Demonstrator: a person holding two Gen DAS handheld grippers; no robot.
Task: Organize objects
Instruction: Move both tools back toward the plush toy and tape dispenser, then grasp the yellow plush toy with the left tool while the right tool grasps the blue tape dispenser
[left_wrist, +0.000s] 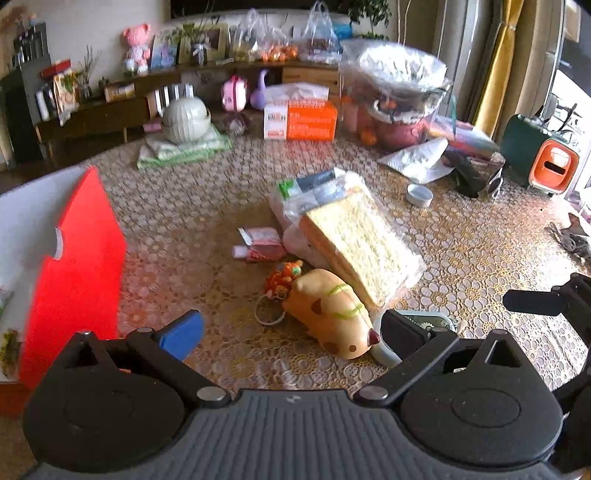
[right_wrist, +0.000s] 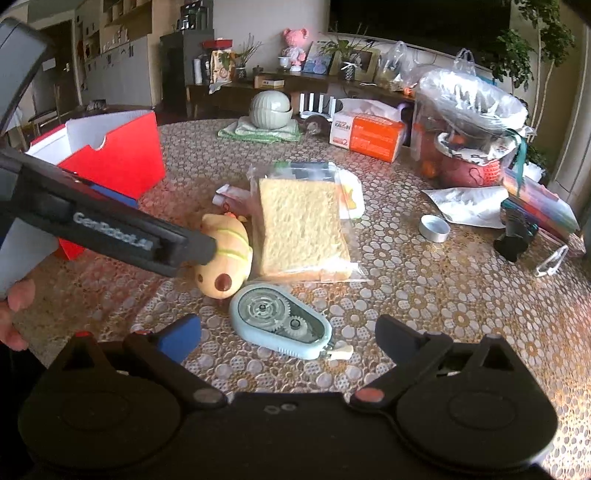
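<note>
I see both tools spread wide and holding nothing: left tool (left_wrist: 291, 332) over the squishy toy (left_wrist: 332, 314), right tool (right_wrist: 288, 334) over the tape dispenser (right_wrist: 282, 319) on the counter (right_wrist: 443, 295). Red box (right_wrist: 122, 158) stands open at the left, inside hidden from me. Bread (right_wrist: 301, 229) sits in a clear bag (right_wrist: 295, 173), touching the toy.

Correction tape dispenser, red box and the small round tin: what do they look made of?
Correction tape dispenser: hard plastic, pale blue shell with a clear window showing gears. Red box: seemingly cardboard, matte red outside, white inside, with thin folded walls and a cut notch. Round tin: probably metal, given its silvery, dull sheen.
</note>
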